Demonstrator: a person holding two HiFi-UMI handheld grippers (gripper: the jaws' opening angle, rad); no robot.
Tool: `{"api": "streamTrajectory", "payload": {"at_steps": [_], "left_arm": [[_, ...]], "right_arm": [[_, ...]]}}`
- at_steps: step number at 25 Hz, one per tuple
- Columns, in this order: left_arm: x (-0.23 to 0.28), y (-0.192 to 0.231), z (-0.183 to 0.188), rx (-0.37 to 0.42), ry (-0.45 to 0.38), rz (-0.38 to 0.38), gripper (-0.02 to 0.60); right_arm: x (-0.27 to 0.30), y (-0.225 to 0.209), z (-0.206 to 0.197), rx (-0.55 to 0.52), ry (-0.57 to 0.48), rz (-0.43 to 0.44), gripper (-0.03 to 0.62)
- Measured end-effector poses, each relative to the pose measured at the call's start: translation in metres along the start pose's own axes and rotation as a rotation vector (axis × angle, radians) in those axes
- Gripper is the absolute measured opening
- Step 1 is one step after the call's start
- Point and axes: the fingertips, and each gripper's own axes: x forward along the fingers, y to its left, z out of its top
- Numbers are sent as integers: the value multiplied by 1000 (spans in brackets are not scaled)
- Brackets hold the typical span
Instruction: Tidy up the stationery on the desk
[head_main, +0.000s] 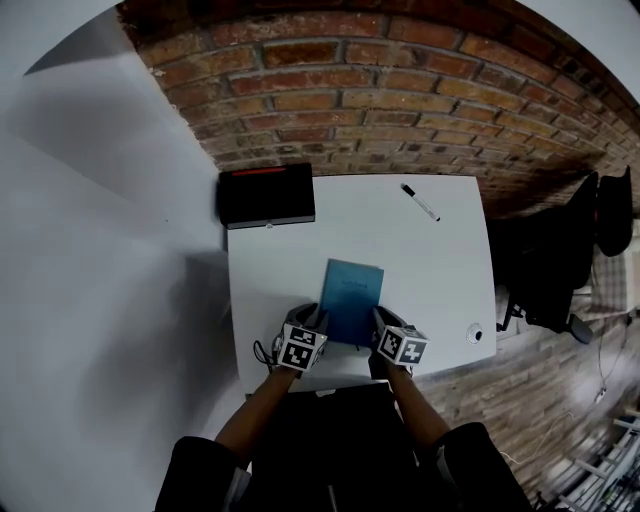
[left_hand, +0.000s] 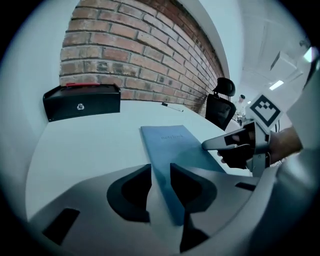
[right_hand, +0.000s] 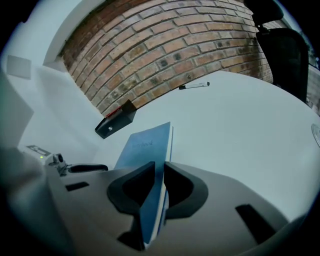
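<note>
A blue notebook (head_main: 351, 298) lies over the near middle of the white desk (head_main: 440, 270). My left gripper (head_main: 312, 322) is shut on its near left corner, and the cover (left_hand: 172, 150) runs out from between the jaws. My right gripper (head_main: 384, 325) is shut on the near right corner; the notebook (right_hand: 145, 150) stands edge-on between its jaws. A black box with a red strip (head_main: 266, 194) sits at the desk's far left corner. A black and white marker (head_main: 420, 202) lies at the far right, near the brick wall.
A small round white object (head_main: 474, 335) rests near the desk's right front edge. A black office chair (head_main: 560, 260) stands right of the desk. The brick wall (head_main: 400, 90) runs behind the desk, and a white wall (head_main: 90, 250) lies to the left.
</note>
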Motion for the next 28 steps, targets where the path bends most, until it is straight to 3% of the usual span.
{"api": "streamTrajectory", "payload": {"at_steps": [3, 10, 28], "left_arm": [[9, 0, -1, -17, 43, -31, 115], [14, -3, 1, -72, 51, -39, 117], [-10, 3, -20, -137, 35, -7, 112]], "right_arm": [[4, 2, -1, -11, 17, 15, 73], [6, -4, -12, 5, 77, 4, 84], [10, 14, -6, -74, 88, 80, 46]]}}
